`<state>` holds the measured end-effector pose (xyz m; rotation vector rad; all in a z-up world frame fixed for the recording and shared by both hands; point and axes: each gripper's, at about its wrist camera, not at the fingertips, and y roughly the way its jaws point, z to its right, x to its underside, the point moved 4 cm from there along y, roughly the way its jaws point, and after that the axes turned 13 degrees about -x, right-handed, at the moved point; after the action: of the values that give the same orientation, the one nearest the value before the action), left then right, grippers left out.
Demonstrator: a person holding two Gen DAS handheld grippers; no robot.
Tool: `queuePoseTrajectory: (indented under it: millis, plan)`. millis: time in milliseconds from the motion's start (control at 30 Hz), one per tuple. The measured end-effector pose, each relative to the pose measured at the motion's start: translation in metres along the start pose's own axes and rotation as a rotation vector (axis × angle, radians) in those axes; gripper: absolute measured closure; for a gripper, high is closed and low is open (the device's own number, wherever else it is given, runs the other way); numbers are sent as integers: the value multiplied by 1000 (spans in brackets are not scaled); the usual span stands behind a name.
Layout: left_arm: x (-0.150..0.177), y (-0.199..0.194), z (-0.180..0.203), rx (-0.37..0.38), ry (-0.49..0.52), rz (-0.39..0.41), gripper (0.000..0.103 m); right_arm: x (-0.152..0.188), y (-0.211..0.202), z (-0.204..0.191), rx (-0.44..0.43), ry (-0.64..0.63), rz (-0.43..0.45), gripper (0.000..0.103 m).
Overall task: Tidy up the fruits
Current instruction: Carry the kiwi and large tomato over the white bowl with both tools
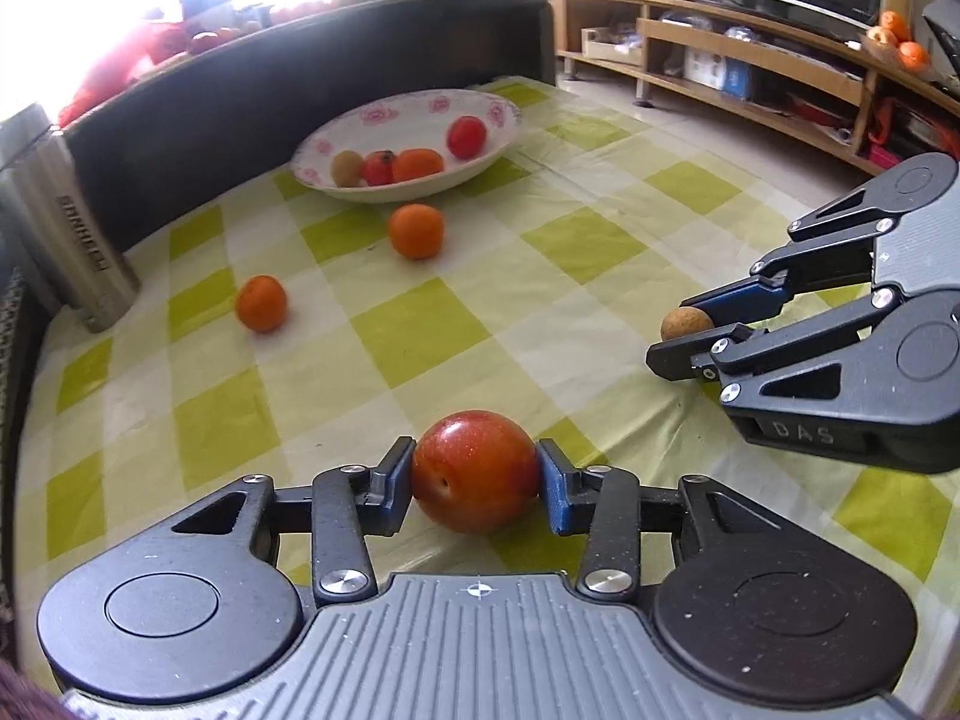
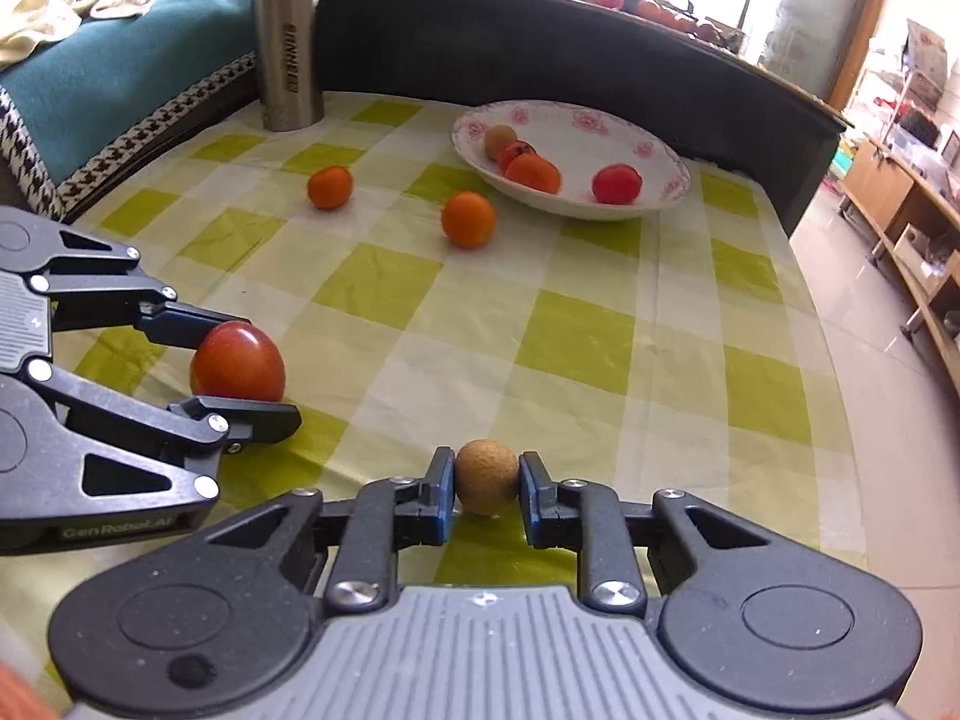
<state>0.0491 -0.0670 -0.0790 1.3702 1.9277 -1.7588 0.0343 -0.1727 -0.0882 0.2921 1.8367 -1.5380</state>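
Checked tablecloth [image 1: 420, 330]: left gripper [image 1: 476, 477] clamps red fruit [image 1: 474, 471], right gripper [image 2: 486, 480] brown fruit [image 2: 487, 476].

oranges [image 2: 467, 219] 3 | red fruits [image 2: 238, 362] 3 | brown fruits [image 2: 486, 476] 2 | bowl [image 2: 660, 150] 1 | steel flask [image 2: 288, 42] 1 | grippers [image 2: 485, 489] 2

Red fruit [image 1: 475, 471] between the left hand-held gripper [image 1: 477, 483] pads, bowl [image 1: 336, 177] beyond.

flask [image 2: 288, 36]: brushed metal; red fruit [image 1: 475, 471]: glossy; brown fruit [image 2: 487, 476]: rough, matt; bowl [image 2: 660, 150]: glazed
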Motion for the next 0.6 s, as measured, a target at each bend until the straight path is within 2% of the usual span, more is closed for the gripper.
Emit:
queuePoseTrajectory:
  millis: [100,267,600]
  plan:
    - [-11,-12,-10,-25,-36,11,52,-13,-12,-8,-6,-23,34,74]
    - [-41,-20,-25,-31,-83,77,52,-43,-29,-12,-11,-29,122,74]
    - [-97,8,-30,-40,-78,138,52,-100,-20,33,54,38,196,74]
